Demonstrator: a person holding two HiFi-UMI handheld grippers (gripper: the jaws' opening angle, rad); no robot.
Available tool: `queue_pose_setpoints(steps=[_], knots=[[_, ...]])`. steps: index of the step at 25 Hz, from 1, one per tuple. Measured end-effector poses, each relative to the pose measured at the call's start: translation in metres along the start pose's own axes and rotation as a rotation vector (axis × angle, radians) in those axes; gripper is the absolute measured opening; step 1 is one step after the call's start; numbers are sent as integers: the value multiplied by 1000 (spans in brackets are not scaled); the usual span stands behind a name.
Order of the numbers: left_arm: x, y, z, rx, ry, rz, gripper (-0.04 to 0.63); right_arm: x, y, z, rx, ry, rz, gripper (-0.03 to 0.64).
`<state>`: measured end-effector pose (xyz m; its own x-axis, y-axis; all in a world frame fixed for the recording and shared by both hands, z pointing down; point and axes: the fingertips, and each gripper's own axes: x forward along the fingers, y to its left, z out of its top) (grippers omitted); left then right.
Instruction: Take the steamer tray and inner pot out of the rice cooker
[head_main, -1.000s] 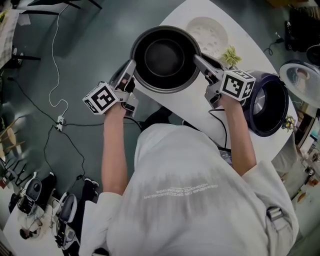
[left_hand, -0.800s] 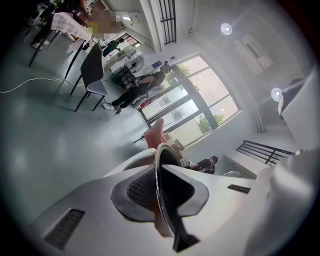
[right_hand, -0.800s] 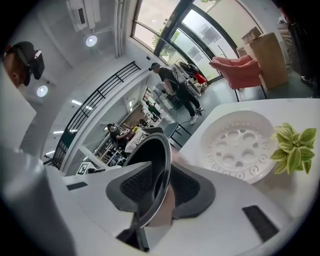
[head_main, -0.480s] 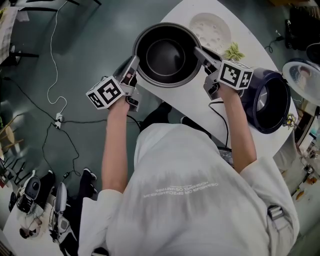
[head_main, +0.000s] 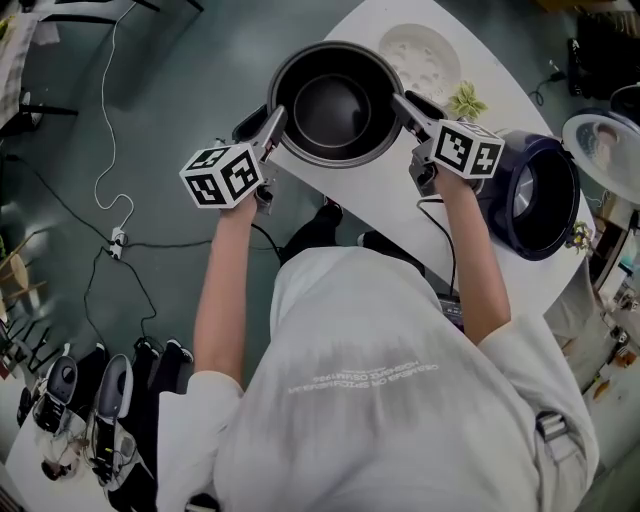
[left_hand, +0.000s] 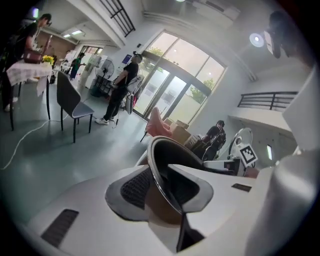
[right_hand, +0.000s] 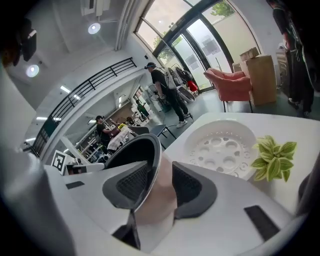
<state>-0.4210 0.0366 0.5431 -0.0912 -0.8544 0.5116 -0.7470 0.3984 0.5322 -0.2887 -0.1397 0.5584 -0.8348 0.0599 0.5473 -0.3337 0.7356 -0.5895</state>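
The dark inner pot (head_main: 335, 110) stands upright on the white table (head_main: 370, 200), at its near-left edge. My left gripper (head_main: 274, 122) straddles the pot's left rim (left_hand: 159, 159), and its jaws are opening, with a gap at the outer pad. My right gripper (head_main: 402, 102) straddles the right rim (right_hand: 145, 150); its jaws are also opening around the wall. The white perforated steamer tray (head_main: 425, 55) lies on the table just behind the pot and shows in the right gripper view as well (right_hand: 222, 147). The rice cooker body (head_main: 535, 195) stands open and hollow at the right.
A small green plant (head_main: 465, 100) sits between the steamer tray and the cooker. The cooker's lid (head_main: 605, 145) stands raised at the far right. Cables and shoes lie on the floor left of the table. People and chairs are far off in the room.
The pot has shifted slightly away from me and come to rest on the table. The left gripper has rolled, its marker cube turning, and both pairs of jaws have loosened on the rim.
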Motion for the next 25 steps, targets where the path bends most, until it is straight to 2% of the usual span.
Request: queue_pose_setpoints(steps=[4, 10, 13, 15, 17, 21, 25], knots=[[-1, -7, -6, 102, 38, 36, 174, -26, -8, -7, -55, 4, -43, 195], [-2, -11, -10, 141, 48, 86, 253, -83, -16, 1, -35, -92, -70, 181], [-5, -1, -8, 200, 46, 181, 308, -114, -7, 6, -52, -143, -43, 176], [-13, 3, -3, 258, 18, 257, 314, -137, 4, 8, -86, -170, 1, 176], [-20, -5, 9, 309, -24, 289, 314, -161, 15, 12, -137, -202, 29, 173], [-14, -50, 34, 413, -74, 232, 313, -211, 26, 25, -231, -289, -2, 162], [7, -120, 43, 496, -92, 85, 288, -265, 19, 35, -256, -377, -77, 144]])
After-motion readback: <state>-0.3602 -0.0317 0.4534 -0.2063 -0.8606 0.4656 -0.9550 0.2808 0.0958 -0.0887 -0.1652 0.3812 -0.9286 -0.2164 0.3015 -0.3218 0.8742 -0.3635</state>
